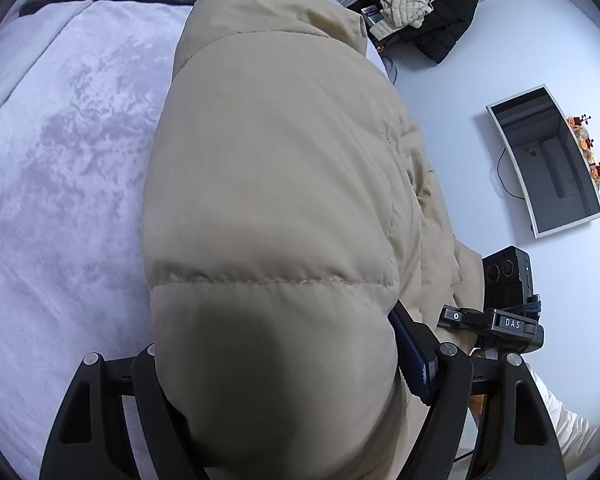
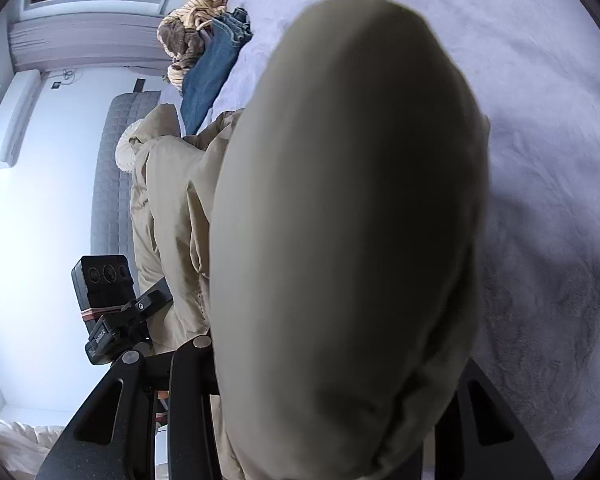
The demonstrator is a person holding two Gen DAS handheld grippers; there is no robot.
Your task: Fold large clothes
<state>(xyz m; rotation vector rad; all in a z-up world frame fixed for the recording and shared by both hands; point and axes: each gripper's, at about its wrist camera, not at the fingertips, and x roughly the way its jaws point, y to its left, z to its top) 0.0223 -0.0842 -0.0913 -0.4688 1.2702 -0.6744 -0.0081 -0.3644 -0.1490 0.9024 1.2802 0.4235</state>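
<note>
Jacket (image 1: 268,184), beige and puffy, hangs raised above the bed (image 1: 60,184), its padding clamped in both the left gripper (image 1: 276,392) and the right gripper (image 2: 340,380). Lift stage, I judge; next it wants laying flat on the bed.

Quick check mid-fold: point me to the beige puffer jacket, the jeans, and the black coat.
beige puffer jacket (image 1: 276,184): left wrist view, on the quilted panel above the stitched seam.
jeans (image 2: 210,76): right wrist view, on the blue leg lying on the bed.
black coat (image 1: 452,20): left wrist view, on its dark quilted body.
</note>
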